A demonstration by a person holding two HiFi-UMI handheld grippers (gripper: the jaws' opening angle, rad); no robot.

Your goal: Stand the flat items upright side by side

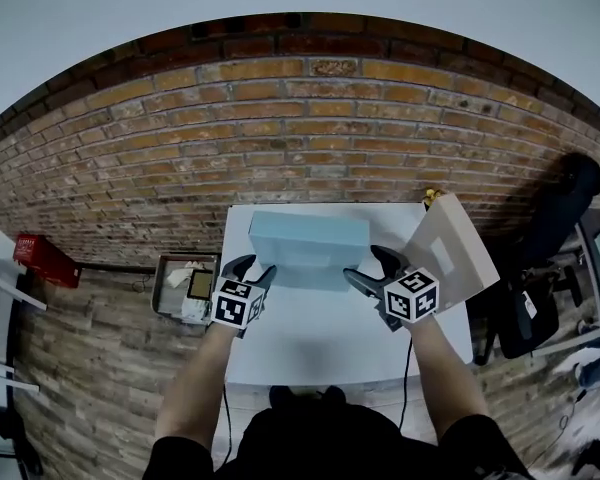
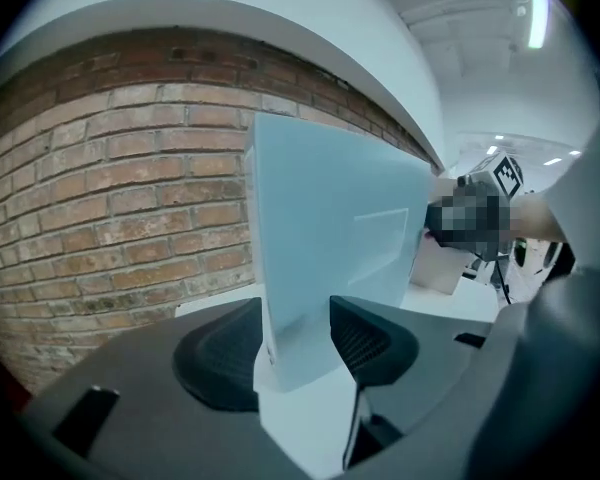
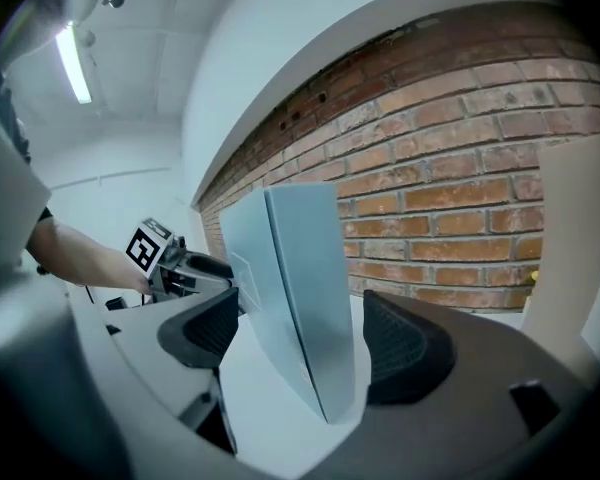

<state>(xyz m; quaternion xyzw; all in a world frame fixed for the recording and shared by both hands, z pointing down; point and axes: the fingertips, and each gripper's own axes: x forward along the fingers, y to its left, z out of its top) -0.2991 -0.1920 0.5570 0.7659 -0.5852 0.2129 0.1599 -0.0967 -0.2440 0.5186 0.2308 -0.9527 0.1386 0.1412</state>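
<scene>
Standing on one long edge at the far middle of the table (image 1: 310, 358), the pale blue flat box (image 1: 308, 248) is seen upright, with its broad face turned toward the table's near side. Its end nearer the table's left edge is held by the left gripper (image 1: 248, 266). That gripper's fingers (image 2: 220, 353) are closed partway, and the pads are pressed against the two faces of the box. At the end nearer the table's right edge, the right gripper (image 1: 365, 266) is placed around the box but not on it. Its fingers (image 3: 405, 353) are spread wide, a clear gap is left on each side of the box, and nothing is gripped there.

The first item can therefore be judged as stood up, though it is not yet released by the left gripper, so whether it stays up unaided is not shown.

The second item, a beige flat box (image 1: 450, 253), is found at the table's far right corner. It is tilted rather than upright (what it leans on cannot be made out) and is kept apart from the blue one. It is left to be raised onto an edge and set close alongside the blue box at the far middle of the table. About half of the task is judged to be done.
</scene>
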